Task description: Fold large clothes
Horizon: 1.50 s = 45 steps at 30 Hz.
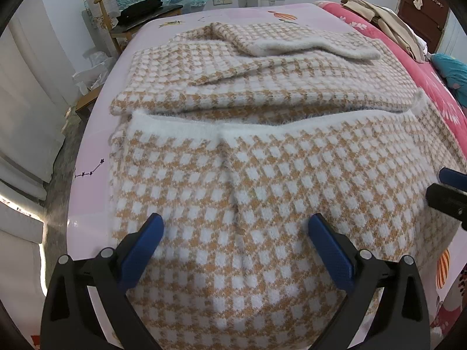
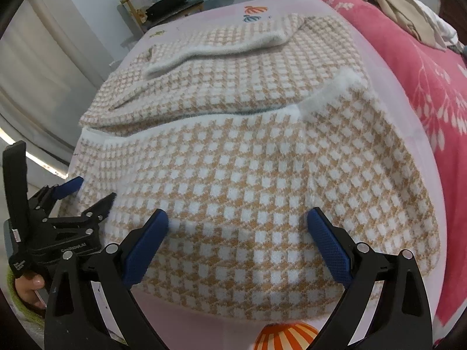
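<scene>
Half-folded checked sweater point(image 1: 262, 175) at bed point(image 1: 90, 201) centre; L gripper point(image 1: 235, 227) & R gripper point(image 2: 237, 223) both spread wide (holding nothing) above near fold.

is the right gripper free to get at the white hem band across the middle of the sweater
Probably yes. The right gripper is open and empty over the sweater's near fold, and the hem band lies exposed ahead with nothing on it. The left gripper sits off to the side, clear of that path.
</scene>
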Motion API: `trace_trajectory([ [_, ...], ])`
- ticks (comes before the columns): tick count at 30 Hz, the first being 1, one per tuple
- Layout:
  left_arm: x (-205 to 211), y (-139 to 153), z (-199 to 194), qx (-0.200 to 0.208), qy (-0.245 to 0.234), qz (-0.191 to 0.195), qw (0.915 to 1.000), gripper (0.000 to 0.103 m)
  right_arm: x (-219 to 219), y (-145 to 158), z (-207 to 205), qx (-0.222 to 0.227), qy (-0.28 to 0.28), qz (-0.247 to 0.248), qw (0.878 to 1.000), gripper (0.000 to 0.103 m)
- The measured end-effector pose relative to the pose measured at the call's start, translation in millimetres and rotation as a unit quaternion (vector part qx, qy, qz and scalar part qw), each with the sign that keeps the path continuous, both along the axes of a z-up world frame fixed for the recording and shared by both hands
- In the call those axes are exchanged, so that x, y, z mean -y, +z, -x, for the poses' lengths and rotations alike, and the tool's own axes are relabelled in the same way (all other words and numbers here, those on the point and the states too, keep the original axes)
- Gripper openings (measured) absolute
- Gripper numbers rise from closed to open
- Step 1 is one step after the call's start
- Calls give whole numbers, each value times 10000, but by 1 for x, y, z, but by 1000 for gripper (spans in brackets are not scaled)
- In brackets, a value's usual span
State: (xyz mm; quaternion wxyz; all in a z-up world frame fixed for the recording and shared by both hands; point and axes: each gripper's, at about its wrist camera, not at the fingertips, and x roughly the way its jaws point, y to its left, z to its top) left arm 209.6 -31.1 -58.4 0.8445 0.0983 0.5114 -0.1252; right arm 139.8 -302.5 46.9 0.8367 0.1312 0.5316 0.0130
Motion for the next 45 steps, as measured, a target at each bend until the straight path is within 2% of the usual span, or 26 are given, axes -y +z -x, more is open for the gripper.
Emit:
trace_trajectory([
  [8, 0, 0, -1, -10, 7, -5, 10000, 98, -4, 13, 0, 245, 130, -93, 9996, 92],
  [14, -4, 2, 2, 93, -38, 81, 9999, 99, -10, -1, -5, 49, 149, -78, 9998, 92],
  [17, -18, 10, 11, 472, 29, 350, 9983, 98, -11, -5, -5, 0, 142, -106, 9998, 92],
  [21, -50, 25, 18, 1066, 230, 632, 9920, 96, -10, -5, -4, -13, 166, -108, 9998, 92],
  [24, -74, 28, 12, 1185, 395, 770, 9892, 84, -10, -5, -5, -18, 173, -109, 9998, 92],
  [28, -93, 26, -1, 1013, 408, 1145, 9874, 53, -14, -6, -8, -20, 158, -113, 9998, 92],
  [31, -102, 22, -8, 803, 333, 1484, 9851, 43, -15, -6, -10, -23, 158, -116, 9998, 92],
  [33, -102, 20, -15, 683, 306, 1573, 9847, 38, -15, -6, -10, -24, 155, -112, 9998, 92],
  [36, -99, 17, -19, 657, 282, 1463, 9866, 38, -15, -6, -10, -23, 152, -114, 9998, 92],
  [39, -97, 8, -34, 464, 342, 1499, 9870, 38, -14, -6, -10, -22, 163, -113, 9998, 92],
  [45, -104, 1, -52, 94, 196, 1905, 9814, 38, -14, -7, -10, -21, 163, -116, 9998, 92],
])
